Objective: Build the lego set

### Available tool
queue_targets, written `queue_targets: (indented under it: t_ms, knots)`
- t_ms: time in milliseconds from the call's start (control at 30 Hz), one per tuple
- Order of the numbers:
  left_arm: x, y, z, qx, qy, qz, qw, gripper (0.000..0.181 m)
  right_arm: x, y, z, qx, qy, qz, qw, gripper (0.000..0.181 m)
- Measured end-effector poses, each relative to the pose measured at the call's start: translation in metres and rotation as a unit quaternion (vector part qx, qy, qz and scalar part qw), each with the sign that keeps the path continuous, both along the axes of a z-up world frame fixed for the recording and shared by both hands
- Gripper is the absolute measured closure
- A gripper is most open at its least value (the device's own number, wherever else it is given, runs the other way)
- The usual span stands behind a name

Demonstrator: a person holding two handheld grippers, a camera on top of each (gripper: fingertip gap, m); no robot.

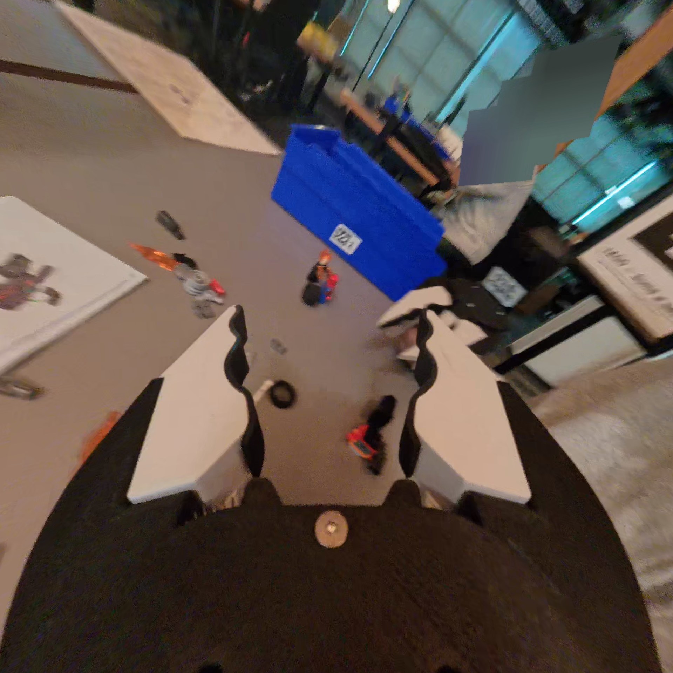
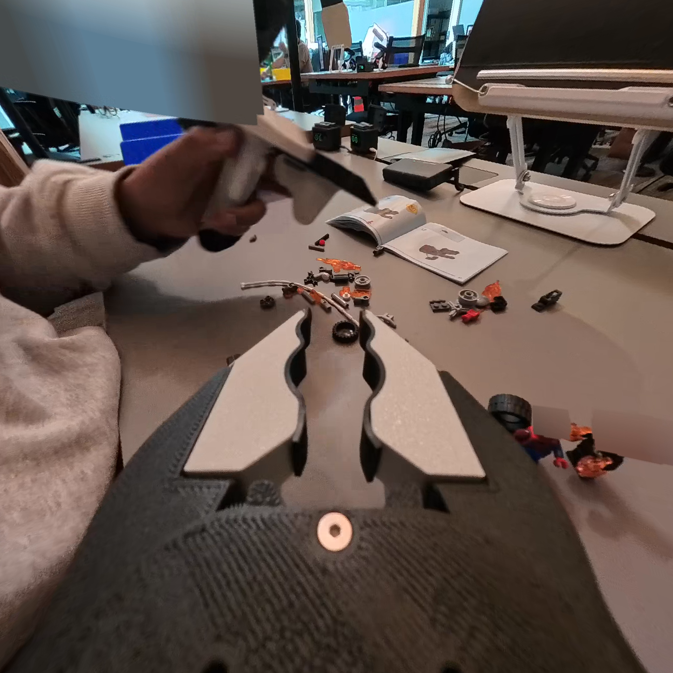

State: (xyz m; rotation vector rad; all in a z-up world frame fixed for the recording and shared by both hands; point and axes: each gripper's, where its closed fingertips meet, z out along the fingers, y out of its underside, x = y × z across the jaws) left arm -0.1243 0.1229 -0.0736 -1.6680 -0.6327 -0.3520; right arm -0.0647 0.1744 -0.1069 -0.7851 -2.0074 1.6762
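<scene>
Loose lego parts lie on a grey table. My left gripper (image 1: pixel 329 315) is open and empty, held above the table. Between its fingers I see a black tyre (image 1: pixel 282 393) and a red and black piece (image 1: pixel 368 437) on the table below. My right gripper (image 2: pixel 335 315) is open and empty, low over the table, with the black tyre (image 2: pixel 345 331) just beyond its fingertips. A heap of small grey, black and orange parts (image 2: pixel 327 287) lies behind the tyre. Two minifigures (image 2: pixel 542 448) and a black wheel (image 2: pixel 510 411) are at the right. A hand holds the left gripper (image 2: pixel 349 185) at upper left.
An open instruction booklet (image 2: pixel 418 236) lies beyond the parts, with a second small heap (image 2: pixel 469 302) and a black piece (image 2: pixel 546 300) to its right. A white laptop stand (image 2: pixel 557 204) stands at the back right. A blue bin (image 1: pixel 357 211) sits near the minifigures (image 1: pixel 320 280). Tip to tip, the grippers are about 10 centimetres apart. The left gripper is farther from the black wheel (image 2: pixel 510 411), some 20 centimetres, than the right, some 11 centimetres. It turns up in the left wrist view (image 1: pixel 317 291) as well.
</scene>
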Motion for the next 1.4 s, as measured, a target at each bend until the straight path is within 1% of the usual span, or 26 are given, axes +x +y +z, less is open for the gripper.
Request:
queue_targets:
  t_ms: [33,67,133,167,233,267,333,400,467,567,833,900,967,1133,1200,1233,1300,1400]
  knots:
    - [-0.019,0.003,-0.007,-0.037,0.014,0.01,0.999,0.086,0.001,0.0,0.001,-0.001,0.004,0.001,1.0,0.156]
    - [-0.044,0.005,-0.017,-0.077,0.032,0.035,0.996,0.085,0.002,0.0,0.002,-0.002,0.007,0.001,1.0,0.157]
    - [-0.093,0.005,-0.04,-0.155,0.063,0.08,0.983,0.085,0.004,0.001,0.003,-0.003,0.012,0.001,1.0,0.157]
    - [-0.115,0.005,-0.052,-0.19,0.067,0.1,0.974,0.085,0.004,0.001,0.003,-0.004,0.014,0.001,1.0,0.157]
    - [-0.143,0.007,-0.07,-0.236,0.064,0.119,0.962,0.085,0.005,0.001,0.004,-0.004,0.018,0.001,1.0,0.158]
    - [-0.155,0.005,-0.08,-0.267,0.066,0.136,0.952,0.087,0.005,0.001,0.005,-0.005,0.019,0.001,1.0,0.157]
    - [-0.169,0.0,-0.096,-0.32,0.07,0.162,0.931,0.091,0.006,0.001,0.005,-0.006,0.021,0.001,1.0,0.158]
    - [-0.17,-0.004,-0.105,-0.346,0.068,0.177,0.919,0.091,0.006,0.001,0.006,-0.009,0.02,0.002,1.0,0.158]
    - [-0.167,-0.005,-0.114,-0.36,0.067,0.177,0.914,0.09,0.006,0.001,0.006,-0.011,0.019,0.004,1.0,0.157]
    - [-0.167,-0.008,-0.122,-0.387,0.093,0.183,0.899,0.087,0.006,0.001,0.006,-0.012,0.018,0.004,1.0,0.157]
    - [-0.166,-0.009,-0.123,-0.397,0.086,0.181,0.896,0.085,0.005,0.001,0.004,-0.006,0.015,0.003,1.0,0.157]
    - [-0.166,-0.011,-0.123,-0.405,0.08,0.175,0.894,0.089,0.005,0.001,0.004,-0.004,0.015,0.003,1.0,0.157]
    - [-0.168,-0.014,-0.122,-0.411,0.074,0.172,0.892,0.098,0.005,0.0,0.003,-0.002,0.016,0.002,1.0,0.157]
    - [-0.179,-0.024,-0.121,-0.406,0.08,0.191,0.89,0.132,0.005,-0.001,0.002,0.007,0.019,-0.001,1.0,0.157]
    - [-0.181,-0.025,-0.121,-0.408,0.086,0.194,0.888,0.14,0.005,-0.001,0.001,0.012,0.02,-0.002,1.0,0.157]
    - [-0.181,-0.025,-0.12,-0.411,0.089,0.195,0.886,0.148,0.005,-0.001,0.001,0.014,0.02,-0.003,1.0,0.157]
    - [-0.181,-0.024,-0.12,-0.414,0.097,0.194,0.884,0.154,0.005,-0.002,0.0,0.018,0.021,-0.004,1.0,0.157]
    - [-0.183,-0.025,-0.121,-0.427,0.117,0.196,0.875,0.172,0.004,-0.002,-0.001,0.023,0.021,-0.006,1.0,0.157]
